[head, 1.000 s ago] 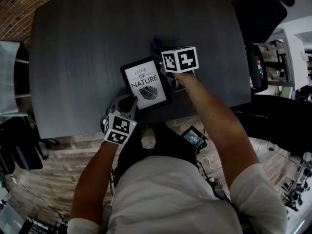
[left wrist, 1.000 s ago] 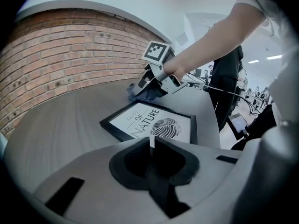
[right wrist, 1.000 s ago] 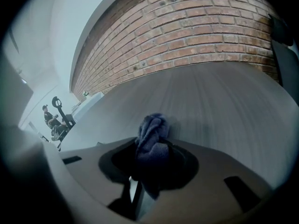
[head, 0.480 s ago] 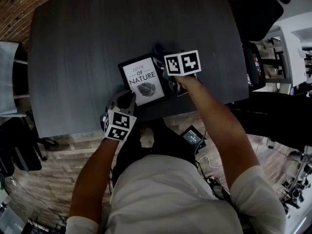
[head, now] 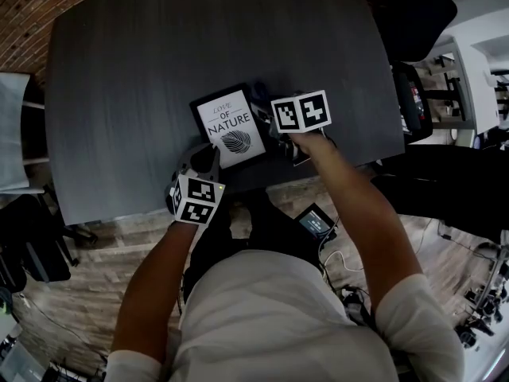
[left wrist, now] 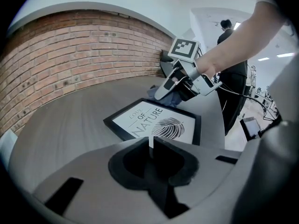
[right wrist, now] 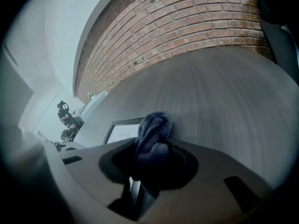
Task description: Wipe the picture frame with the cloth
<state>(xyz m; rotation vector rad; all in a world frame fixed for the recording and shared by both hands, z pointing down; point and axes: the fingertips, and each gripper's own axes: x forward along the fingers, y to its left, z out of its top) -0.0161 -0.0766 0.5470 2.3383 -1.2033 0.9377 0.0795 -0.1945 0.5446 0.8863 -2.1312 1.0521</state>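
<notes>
Dark counter (head: 119,94), brick wall (left wrist: 84,55) beyond.
Picture frame (head: 229,126) near front edge; right gripper (right wrist: 150,153) clamps blue cloth (right wrist: 154,125) beside it; left gripper (left wrist: 150,146) closed, empty.

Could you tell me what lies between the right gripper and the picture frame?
The blue cloth, clamped by the right gripper; the right gripper view shows it.
</notes>
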